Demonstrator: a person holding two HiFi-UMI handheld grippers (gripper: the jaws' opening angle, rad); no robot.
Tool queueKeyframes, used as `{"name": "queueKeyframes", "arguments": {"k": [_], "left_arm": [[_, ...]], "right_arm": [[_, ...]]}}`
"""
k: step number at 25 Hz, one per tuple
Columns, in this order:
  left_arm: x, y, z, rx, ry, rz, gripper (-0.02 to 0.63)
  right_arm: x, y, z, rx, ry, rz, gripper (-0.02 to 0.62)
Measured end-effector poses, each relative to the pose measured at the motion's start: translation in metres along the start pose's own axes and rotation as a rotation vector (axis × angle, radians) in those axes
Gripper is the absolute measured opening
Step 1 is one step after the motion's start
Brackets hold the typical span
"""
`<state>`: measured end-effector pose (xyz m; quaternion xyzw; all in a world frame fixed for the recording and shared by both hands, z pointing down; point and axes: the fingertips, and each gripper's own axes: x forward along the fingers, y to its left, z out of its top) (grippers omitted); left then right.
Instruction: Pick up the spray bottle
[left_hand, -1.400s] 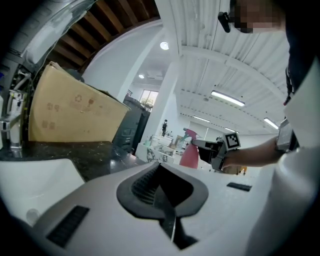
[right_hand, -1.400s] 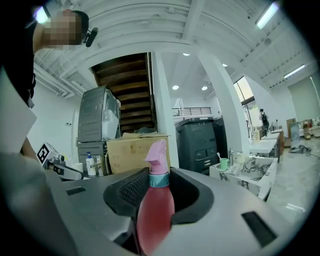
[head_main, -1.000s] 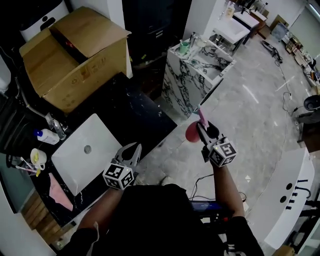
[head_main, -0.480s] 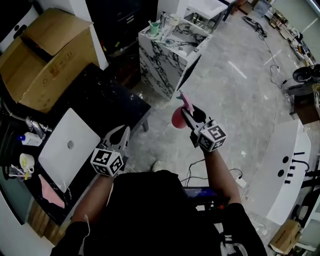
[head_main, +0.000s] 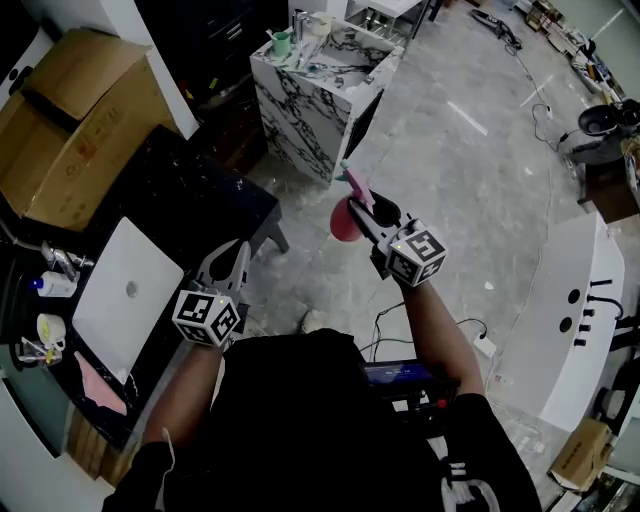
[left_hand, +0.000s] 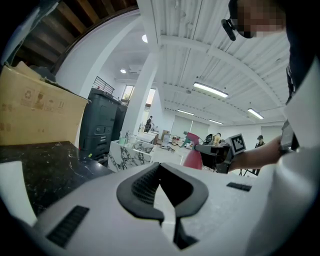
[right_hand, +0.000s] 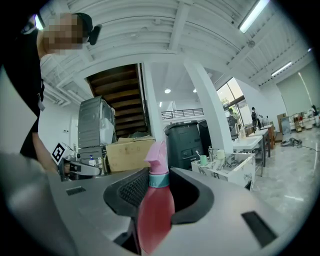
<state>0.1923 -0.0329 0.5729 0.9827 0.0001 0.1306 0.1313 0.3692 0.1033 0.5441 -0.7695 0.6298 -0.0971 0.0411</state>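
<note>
Your right gripper (head_main: 366, 210) is pinching the spray bottle (head_main: 344, 222), its pads closed round the pink body just under the teal collar, while your left gripper (head_main: 240, 252) is pressed together on nothing and hangs near the black counter (head_main: 190, 200). The slip is what I would worry about: the pads appear to sit on a rounded, smooth shoulder, so a quick swing or a loosened squeeze could let the bottle slide down or twist out and drop onto the floor (head_main: 470, 170). Swinging it wide could also knock the trigger head against the marble-patterned cabinet (head_main: 310, 100) ahead. The bottle stands upright between the right jaws, clear of every surface, trigger head above the pads and body bulging below them, well apart from your left gripper.
</note>
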Motion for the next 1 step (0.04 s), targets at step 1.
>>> {"name": "queueKeyframes", "arguments": {"k": [1], "left_arm": [[0.0009, -0.0022, -0.0009, 0.001, 0.002, 0.002, 0.008]], "right_arm": [[-0.0019, -0.0006, -0.0005, 0.005, -0.001, 0.004, 0.146]]}}
